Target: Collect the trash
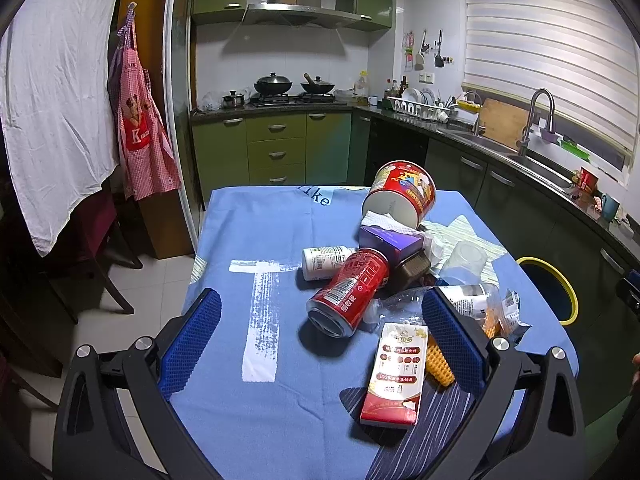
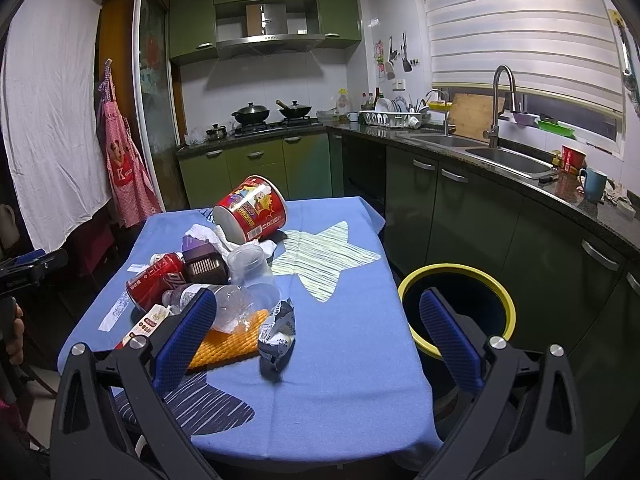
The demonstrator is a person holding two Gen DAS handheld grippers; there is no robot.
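Both grippers are held above the near edge of a table covered with a blue cloth [image 1: 248, 216]; neither touches any item.

The left gripper [image 1: 320, 328] has its jaws spread wide and holds nothing. A red can [image 1: 348, 292] lies on its side between and just beyond the fingertips, its long axis running from near-left to far-right, with the open end facing the near-left. A red and white carton [image 1: 396, 368] lies flat just inside the right finger, its long axis running near to far. A white bottle [image 1: 326, 260] lies on its side beyond the can, its long axis left to right. A red paper tub [image 1: 402, 194] lies tipped at the far side of the pile, its mouth facing near-left.

The right gripper [image 2: 316, 324] also stands wide apart and empty. A crumpled silver wrapper [image 2: 278, 332] lies on the cloth between its fingers, towards the left one. A clear plastic bottle [image 2: 224, 304] and an orange ridged piece [image 2: 230, 344] lie just beside the left fingertip. A yellow-rimmed bin [image 2: 504, 300] stands on the floor to the right of the table, behind the right finger.
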